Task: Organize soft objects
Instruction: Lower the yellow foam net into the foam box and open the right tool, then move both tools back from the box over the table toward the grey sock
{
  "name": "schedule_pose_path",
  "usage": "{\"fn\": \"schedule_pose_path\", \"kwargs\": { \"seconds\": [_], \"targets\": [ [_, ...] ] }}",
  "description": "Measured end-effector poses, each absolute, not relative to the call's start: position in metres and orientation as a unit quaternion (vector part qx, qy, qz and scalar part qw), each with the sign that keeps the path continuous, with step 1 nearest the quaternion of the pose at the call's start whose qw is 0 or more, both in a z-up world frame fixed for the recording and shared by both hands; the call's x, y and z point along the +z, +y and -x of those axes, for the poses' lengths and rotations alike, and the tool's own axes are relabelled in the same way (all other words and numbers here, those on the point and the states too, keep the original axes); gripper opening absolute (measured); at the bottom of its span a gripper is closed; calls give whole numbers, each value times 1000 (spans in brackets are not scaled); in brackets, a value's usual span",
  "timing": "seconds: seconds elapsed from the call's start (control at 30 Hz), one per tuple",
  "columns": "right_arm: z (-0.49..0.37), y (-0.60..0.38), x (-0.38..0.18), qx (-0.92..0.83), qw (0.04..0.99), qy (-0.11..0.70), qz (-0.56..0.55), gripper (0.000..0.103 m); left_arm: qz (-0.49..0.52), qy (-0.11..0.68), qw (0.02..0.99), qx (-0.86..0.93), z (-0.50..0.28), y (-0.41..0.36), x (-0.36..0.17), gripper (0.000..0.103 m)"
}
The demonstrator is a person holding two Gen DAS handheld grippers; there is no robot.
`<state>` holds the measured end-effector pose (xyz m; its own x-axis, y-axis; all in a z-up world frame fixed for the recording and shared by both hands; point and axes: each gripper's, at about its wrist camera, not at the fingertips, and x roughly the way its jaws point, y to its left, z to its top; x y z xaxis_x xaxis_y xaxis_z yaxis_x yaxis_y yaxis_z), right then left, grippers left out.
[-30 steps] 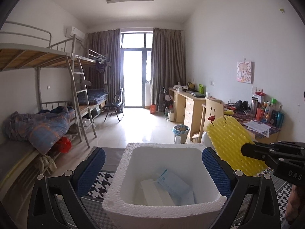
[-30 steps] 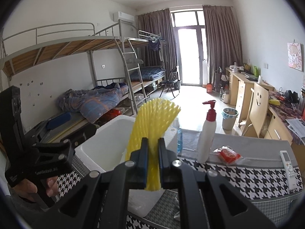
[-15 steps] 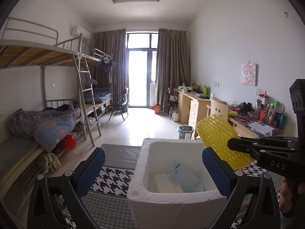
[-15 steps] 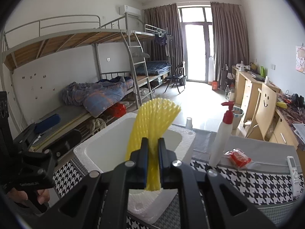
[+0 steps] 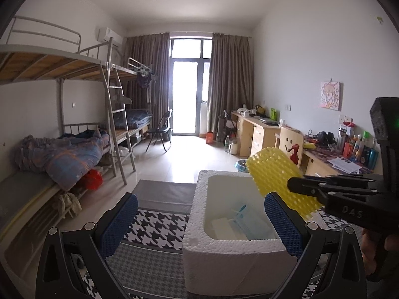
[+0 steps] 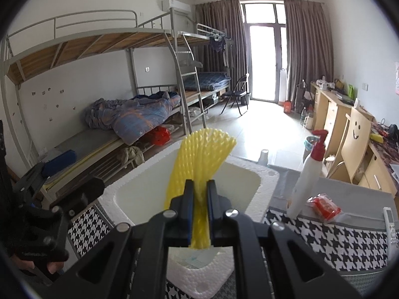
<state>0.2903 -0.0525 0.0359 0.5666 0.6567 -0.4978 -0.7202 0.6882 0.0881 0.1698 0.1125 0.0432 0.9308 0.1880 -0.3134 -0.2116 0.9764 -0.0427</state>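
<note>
The right gripper (image 6: pixel 198 214) has its 2 fingers pressed together on a yellow foam net sleeve (image 6: pixel 199 164), pinching its lower part; the sleeve's short tail hangs just below the pads while most of it fans upward and forward beyond the fingertips. In the left wrist view the same sleeve (image 5: pixel 279 179) shows as a flat yellow mesh panel tilted over the right rim of the white foam box (image 5: pixel 224 256), with the right gripper's black body (image 5: pixel 331 194) reaching in from the right.

The left gripper (image 5: pixel 199 224) has its 2 blue-padded fingers (image 5: pixel 117 221) spread wide apart and holds nothing; the left pad sits over the houndstooth tablecloth (image 5: pixel 154 231) and the right pad overlaps the box's right wall.

Inside the box lie a blue face mask (image 5: pixel 247 224) and a white flat packet (image 5: pixel 222 226) on the bottom.

To the right of the box on the table stand a white pump bottle with a red top (image 6: pixel 306 182), a red packet (image 6: pixel 324 206) and a white remote control (image 6: pixel 389 224).

Farther back are metal bunk beds (image 6: pixel 104 57) with a rumpled blue quilt (image 6: pixel 134 114), wooden desks (image 5: pixel 256 134) and curtains (image 5: pixel 229 82) beside a bright balcony door (image 5: pixel 187 94).
</note>
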Motion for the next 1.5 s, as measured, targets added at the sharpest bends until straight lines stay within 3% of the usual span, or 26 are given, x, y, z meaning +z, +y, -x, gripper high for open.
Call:
{"fn": "schedule_pose_path", "kwargs": {
  "seconds": [0.07,0.13,0.2,0.97,1.5],
  "targets": [
    [-292,-49,33,395,879,259,64,27,39,156,982,101,-170,112,43,102],
    [-290,-48,32,392,881,256,67,60,43,154,982,103,-168,114,42,102],
    [-287,-50,33,389,886,244,66,71,43,155,982,102,-168,115,42,102],
    [-271,-87,43,367,901,222,56,71,44,151,983,91,-160,105,50,102],
    [-256,-143,48,330,923,197,23,80,34,141,989,40,-153,59,59,102]
  ]
}}
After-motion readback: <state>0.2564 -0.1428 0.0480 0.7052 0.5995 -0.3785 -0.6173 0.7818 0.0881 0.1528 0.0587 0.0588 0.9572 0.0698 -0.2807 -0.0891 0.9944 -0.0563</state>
